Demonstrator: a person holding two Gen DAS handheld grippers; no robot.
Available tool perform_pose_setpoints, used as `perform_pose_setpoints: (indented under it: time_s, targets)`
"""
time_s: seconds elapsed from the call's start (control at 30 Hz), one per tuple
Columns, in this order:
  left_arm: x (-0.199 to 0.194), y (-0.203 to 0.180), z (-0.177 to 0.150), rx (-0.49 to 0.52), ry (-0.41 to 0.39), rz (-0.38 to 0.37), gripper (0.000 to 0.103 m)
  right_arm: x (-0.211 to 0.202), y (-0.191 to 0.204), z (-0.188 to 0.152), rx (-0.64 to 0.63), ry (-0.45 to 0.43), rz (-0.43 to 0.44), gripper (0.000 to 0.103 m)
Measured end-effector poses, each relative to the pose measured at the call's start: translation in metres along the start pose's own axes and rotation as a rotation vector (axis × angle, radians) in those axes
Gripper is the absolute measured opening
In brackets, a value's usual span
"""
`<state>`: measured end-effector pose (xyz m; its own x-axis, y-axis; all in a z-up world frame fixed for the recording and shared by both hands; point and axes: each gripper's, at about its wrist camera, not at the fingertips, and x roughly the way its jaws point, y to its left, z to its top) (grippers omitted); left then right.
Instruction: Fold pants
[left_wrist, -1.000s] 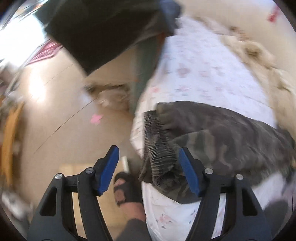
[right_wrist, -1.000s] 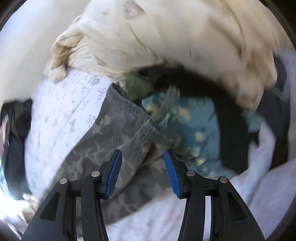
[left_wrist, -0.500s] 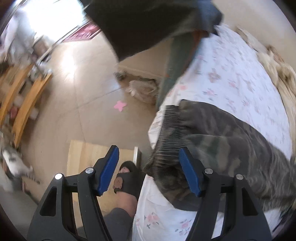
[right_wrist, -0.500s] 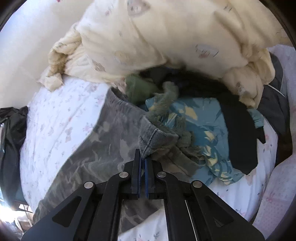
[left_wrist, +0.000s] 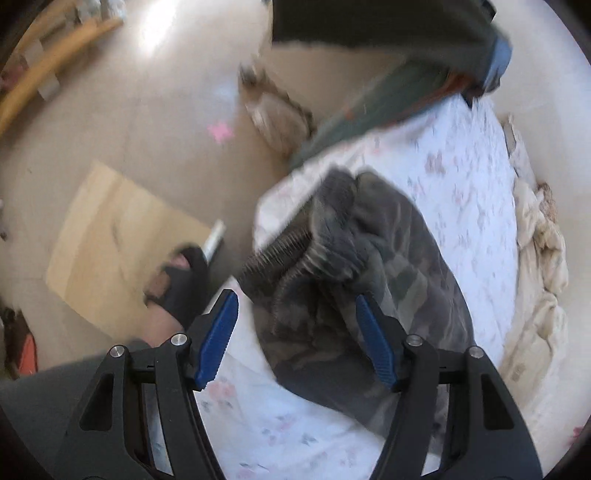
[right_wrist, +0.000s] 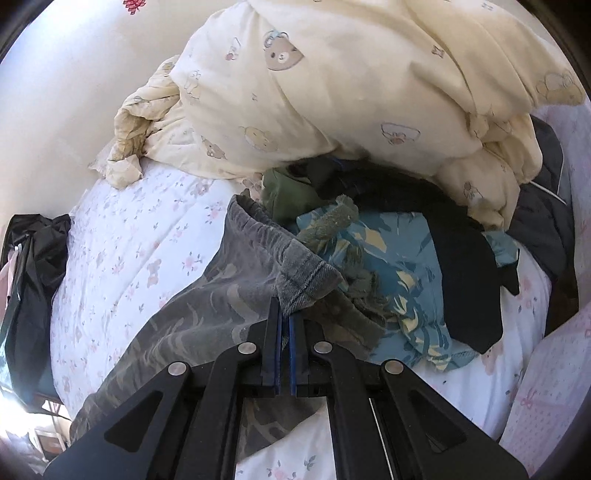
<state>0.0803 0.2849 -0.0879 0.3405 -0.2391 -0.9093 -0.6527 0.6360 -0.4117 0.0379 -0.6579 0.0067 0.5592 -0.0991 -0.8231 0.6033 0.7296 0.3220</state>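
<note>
Grey camouflage pants (left_wrist: 399, 266) lie across a bed with a white floral sheet (left_wrist: 472, 177). Their ribbed elastic waistband (left_wrist: 295, 247) is bunched near the bed's edge. My left gripper (left_wrist: 295, 332) is open, its blue pads on either side of the waistband end, just above the fabric. In the right wrist view the pants (right_wrist: 192, 314) run down to the lower left. My right gripper (right_wrist: 283, 317) is shut on the hem of a pant leg (right_wrist: 306, 277) and lifts it slightly.
A cream bear-print quilt (right_wrist: 332, 92) is piled behind the pants. A blue patterned garment (right_wrist: 399, 266), a green cloth (right_wrist: 288, 192) and dark clothes (right_wrist: 465, 266) lie beside the hem. Dark clothing (left_wrist: 369, 29) hangs over the bed's far end. A sandalled foot (left_wrist: 177, 277) stands on the floor by the bed.
My right gripper closed on the pant hem and raised it. My left gripper stayed open and swung over the waistband, nearer the bed.
</note>
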Motion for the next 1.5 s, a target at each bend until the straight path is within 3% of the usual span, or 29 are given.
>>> perform_pose_setpoints:
  time_s: [0.03, 0.07, 0.13, 0.17, 0.3, 0.4, 0.53, 0.6, 0.67, 0.7, 0.77, 0.83, 0.87, 0.93, 0.97, 1.03, 1.07, 1.1, 1.17, 1.23, 1.37, 1.5]
  targets:
    - [0.008, -0.007, 0.003, 0.035, 0.006, 0.007, 0.062, 0.002, 0.001, 0.001, 0.001, -0.002, 0.001, 0.001]
    - [0.011, -0.013, 0.005, 0.07, -0.008, 0.024, 0.051, 0.002, 0.0, 0.0, 0.001, -0.001, 0.003, 0.001]
    - [0.013, -0.03, 0.011, 0.166, -0.072, 0.071, 0.013, 0.004, 0.0, -0.001, -0.001, 0.003, 0.002, 0.001]
    - [0.015, -0.037, 0.014, 0.216, -0.067, 0.087, 0.002, 0.005, -0.001, -0.001, 0.0, 0.005, 0.003, 0.001]
    - [-0.003, -0.065, 0.022, 0.387, -0.129, 0.078, 0.001, 0.002, -0.004, -0.001, -0.005, 0.006, 0.008, 0.001]
    - [-0.036, -0.097, 0.035, 0.519, -0.221, 0.032, 0.001, 0.0, -0.006, 0.004, 0.017, 0.004, 0.02, 0.001]
    - [-0.071, -0.143, 0.033, 0.844, -0.361, 0.04, 0.001, -0.006, -0.005, 0.011, 0.036, -0.01, 0.048, 0.001]
    - [-0.082, -0.145, 0.025, 0.98, -0.395, 0.026, 0.0, -0.014, -0.006, 0.011, 0.044, -0.023, 0.07, 0.001]
    - [-0.096, -0.134, 0.008, 1.134, -0.486, 0.008, 0.0, -0.024, -0.008, 0.009, 0.039, -0.038, 0.086, 0.001]
    - [-0.102, -0.119, 0.002, 1.201, -0.498, -0.023, 0.0, -0.029, -0.012, 0.007, 0.038, -0.047, 0.09, 0.001]
    - [-0.097, -0.1, -0.001, 1.265, -0.423, -0.033, 0.0, -0.035, -0.024, 0.001, 0.062, -0.044, 0.101, 0.001]
    - [-0.073, -0.079, -0.001, 1.306, -0.314, 0.06, 0.0, -0.034, -0.036, -0.007, 0.089, -0.029, 0.078, 0.001]
    - [-0.057, -0.068, 0.007, 1.267, -0.234, 0.104, 0.0, -0.027, -0.041, -0.012, 0.096, -0.004, 0.058, 0.001]
    - [-0.033, -0.058, 0.024, 1.132, -0.066, 0.088, 0.0, -0.015, -0.046, -0.021, 0.099, 0.027, 0.028, 0.001]
    - [-0.026, -0.058, 0.028, 1.082, -0.035, 0.093, 0.0, -0.012, -0.047, -0.023, 0.102, 0.03, 0.022, 0.001]
    - [-0.02, -0.061, 0.038, 0.968, -0.011, 0.087, 0.0, -0.008, -0.045, -0.025, 0.109, 0.031, 0.012, 0.001]
    - [-0.02, -0.062, 0.041, 0.923, 0.008, 0.058, 0.006, -0.008, -0.042, -0.024, 0.106, 0.033, 0.009, 0.001]
    - [-0.021, -0.066, 0.047, 0.846, 0.033, 0.026, 0.022, -0.008, -0.038, -0.024, 0.098, 0.034, 0.007, 0.001]
    - [-0.025, -0.067, 0.054, 0.747, 0.048, -0.003, 0.038, -0.011, -0.031, -0.02, 0.073, 0.027, 0.002, 0.001]
    - [-0.031, -0.067, 0.056, 0.636, 0.033, -0.048, 0.04, -0.014, -0.026, -0.018, 0.056, 0.02, 0.0, 0.001]
    - [-0.036, -0.059, 0.071, 0.391, 0.013, -0.143, 0.062, -0.013, -0.023, -0.016, 0.043, 0.014, 0.0, 0.001]
    - [0.009, -0.058, 0.07, 0.168, 0.162, -0.126, 0.059, -0.009, -0.022, -0.016, 0.04, 0.018, -0.004, 0.001]
